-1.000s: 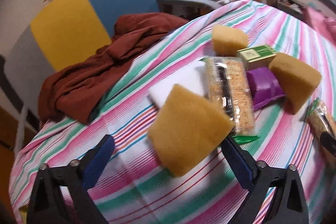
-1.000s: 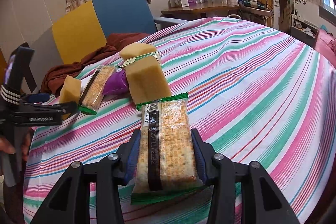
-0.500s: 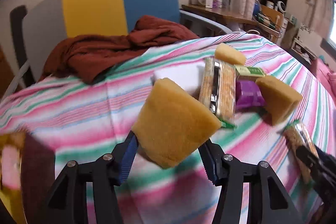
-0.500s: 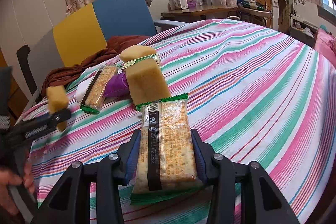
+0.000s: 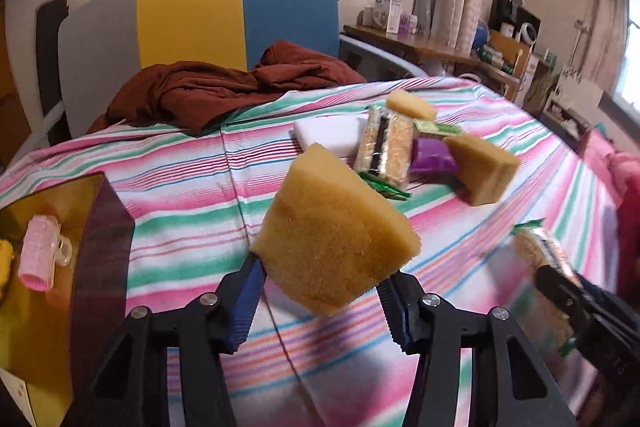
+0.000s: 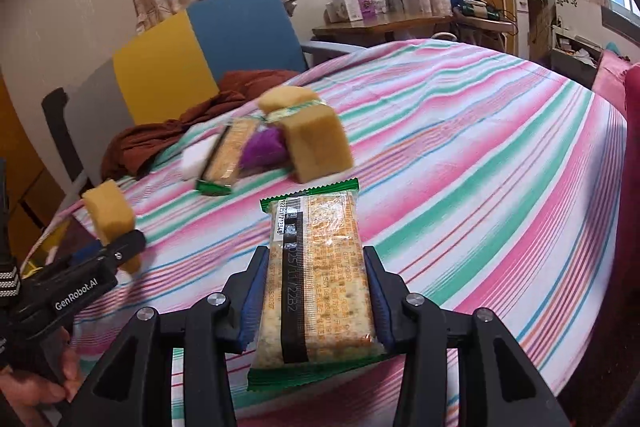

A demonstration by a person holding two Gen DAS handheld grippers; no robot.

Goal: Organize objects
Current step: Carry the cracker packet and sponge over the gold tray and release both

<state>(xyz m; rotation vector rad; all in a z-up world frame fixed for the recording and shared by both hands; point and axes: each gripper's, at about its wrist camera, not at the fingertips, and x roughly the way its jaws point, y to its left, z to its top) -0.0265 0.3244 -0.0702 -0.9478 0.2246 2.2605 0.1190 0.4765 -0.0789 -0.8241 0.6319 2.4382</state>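
Note:
My left gripper (image 5: 320, 291) is shut on a yellow sponge (image 5: 332, 231) and holds it above the striped tablecloth (image 5: 192, 179). The sponge also shows in the right wrist view (image 6: 108, 213). My right gripper (image 6: 314, 295) is shut on a cracker packet (image 6: 316, 279), held above the cloth. It shows blurred at the right of the left wrist view (image 5: 540, 259). A pile lies further back: a second cracker packet (image 5: 386, 147), a white block (image 5: 328, 133), a purple pouch (image 5: 432, 157), a green box (image 5: 434, 127) and two more sponges (image 5: 482, 169) (image 5: 410, 105).
An amber bin (image 5: 44, 267) at the left edge holds a pink hair roller (image 5: 36, 257). A dark red garment (image 5: 224, 89) lies on a grey, yellow and blue chair (image 5: 192, 19) behind the table. A cluttered desk (image 6: 384, 23) stands at the back.
My left gripper closed on the sponge, lifted it and swung left, bringing the amber bin into view. My right gripper kept hold of the cracker packet and shifted slightly.

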